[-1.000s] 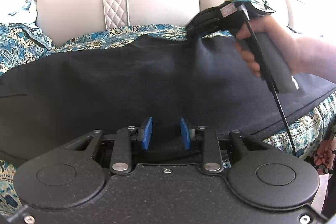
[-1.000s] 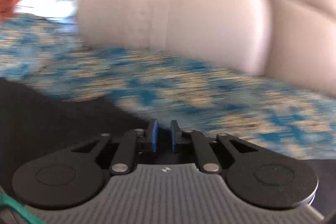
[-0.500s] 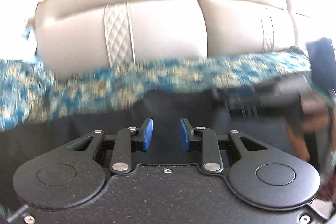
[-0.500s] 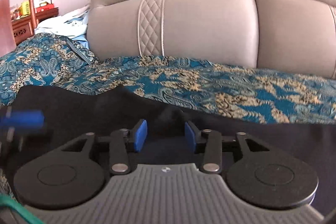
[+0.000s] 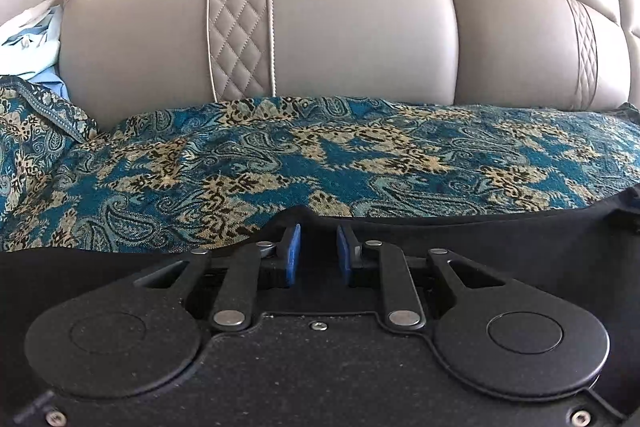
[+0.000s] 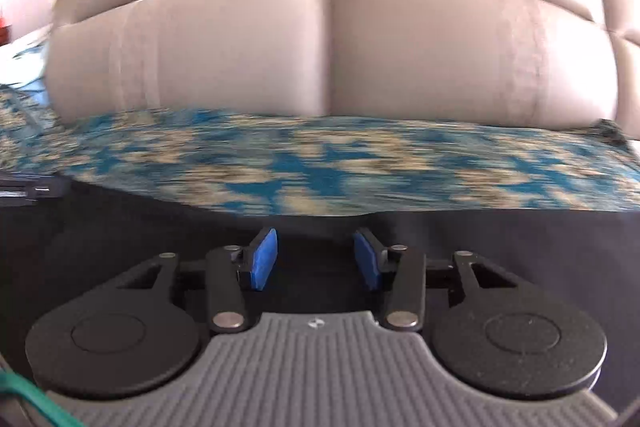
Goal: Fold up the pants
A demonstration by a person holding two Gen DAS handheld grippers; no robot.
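Black pants [image 5: 500, 243] lie on the blue paisley cover [image 5: 320, 163], at 6 o'clock before the beige sofa back [image 5: 340, 27]. Your left claw [image 5: 318, 255] is closing, pants edge between its pads; your right claw [image 6: 316, 259] stands apart over the pants.

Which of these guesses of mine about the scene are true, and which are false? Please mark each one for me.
1. The pants are black. True.
2. The pants lie on a plain white sheet. False: they lie on a teal and gold paisley cover.
3. A padded beige headboard stands behind the cover. True.
4. The right gripper stands wider open than the left gripper. True.
5. The pads on the fingers are red. False: they are blue.
6. A person's hand shows in the left wrist view. False: no hand is in view there; only the gripper, the pants, the cover, the headboard and some pale cloth at the far left.
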